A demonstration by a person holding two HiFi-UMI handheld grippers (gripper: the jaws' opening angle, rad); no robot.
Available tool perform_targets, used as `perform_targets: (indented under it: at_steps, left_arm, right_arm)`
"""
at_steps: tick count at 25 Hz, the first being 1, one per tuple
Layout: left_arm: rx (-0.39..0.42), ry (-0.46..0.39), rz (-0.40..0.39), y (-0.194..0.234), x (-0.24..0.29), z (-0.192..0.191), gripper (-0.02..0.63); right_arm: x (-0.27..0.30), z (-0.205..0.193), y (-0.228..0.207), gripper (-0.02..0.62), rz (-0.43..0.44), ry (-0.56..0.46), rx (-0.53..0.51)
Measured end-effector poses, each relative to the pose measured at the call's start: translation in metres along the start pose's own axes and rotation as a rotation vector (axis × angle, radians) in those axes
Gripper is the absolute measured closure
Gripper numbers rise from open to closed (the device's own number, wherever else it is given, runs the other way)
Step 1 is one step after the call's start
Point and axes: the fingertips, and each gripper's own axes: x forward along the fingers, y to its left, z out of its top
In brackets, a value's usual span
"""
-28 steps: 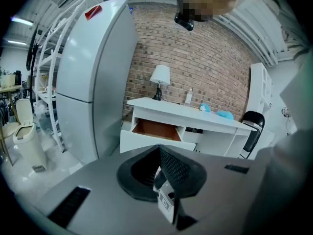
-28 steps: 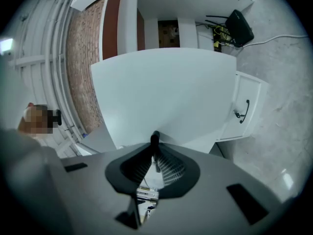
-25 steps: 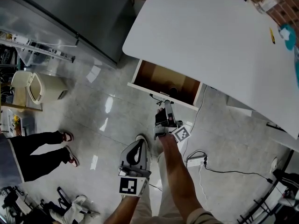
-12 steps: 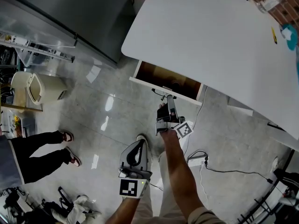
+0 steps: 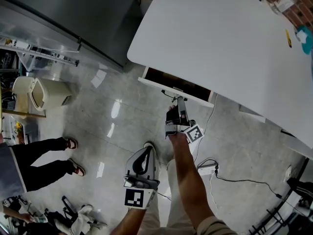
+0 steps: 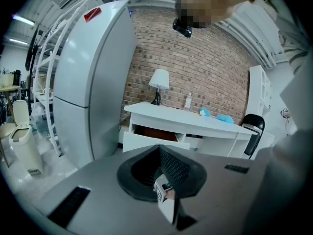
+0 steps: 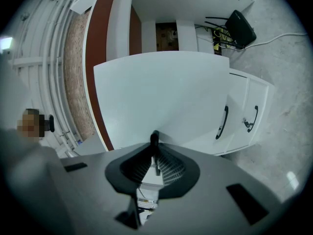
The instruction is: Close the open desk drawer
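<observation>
Drawer (image 5: 178, 83) much farther in than a second ago: then a broad brown-lined box jutting toward the near side, now only a thin dark slit between the white front panel and the underside of the tabletop (image 5: 220, 38). Gone in with it, the right gripper (image 5: 179, 100), carried toward the far side along the same line. Suggests most of the closing already done, with just a last short push left before the front sits flush. Right fingers pinching the slim dark handle (image 5: 171, 93) at the middle of the front, shown in the right gripper view as a dark bar caught between the two ribbed pads, close together around it. Left gripper (image 5: 145, 151) hanging low and near, well apart from the drawer, fingers pressed together on nothing; no part in the work at present. As for looks: plain flat white front, wide and shallow, reddish-brown wood inside, set just under the left end of the white tabletop and above the pale tiled floor (image 5: 98, 111); in the left gripper view, still visibly proud of the desk frame. Below and to the right of it in the right gripper view, two white cabinet doors (image 7: 239, 116) with curved black pulls.
</observation>
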Motion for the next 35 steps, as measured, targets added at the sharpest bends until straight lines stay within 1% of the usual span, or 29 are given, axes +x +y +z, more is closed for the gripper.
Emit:
perform_targets:
  at_steps: [4, 9, 16, 21, 26, 32, 35]
  left_arm:
    - [0.004, -0.005, 0.001, 0.002, 0.0, 0.003, 0.598]
    - [0.0, 0.004, 0.001, 0.002, 0.002, 0.002, 0.598]
    - [-0.01, 0.014, 0.004, 0.009, 0.004, 0.001, 0.598]
    - [-0.015, 0.015, 0.004, 0.009, 0.002, 0.001, 0.598]
    - [0.012, -0.035, -0.016, 0.009, 0.006, 0.011, 0.598]
    - [-0.007, -0.001, 0.002, 0.01, 0.001, 0.005, 0.598]
    - [-0.011, -0.012, 0.005, 0.012, 0.001, 0.008, 0.598]
  right_arm:
    - [0.006, 0.004, -0.002, 0.555, -0.011, -0.003, -0.006]
    - [0.018, 0.013, -0.004, 0.555, -0.024, -0.037, 0.009]
    - [0.022, 0.015, -0.004, 0.555, -0.033, -0.03, -0.014]
    - [0.032, 0.022, -0.006, 0.556, -0.051, -0.063, 0.008]
    - [0.04, 0.028, -0.007, 0.555, -0.058, -0.057, -0.025]
    - [0.046, 0.034, -0.008, 0.555, -0.078, -0.051, -0.031]
    - [0.048, 0.034, -0.009, 0.555, -0.08, -0.051, -0.038]
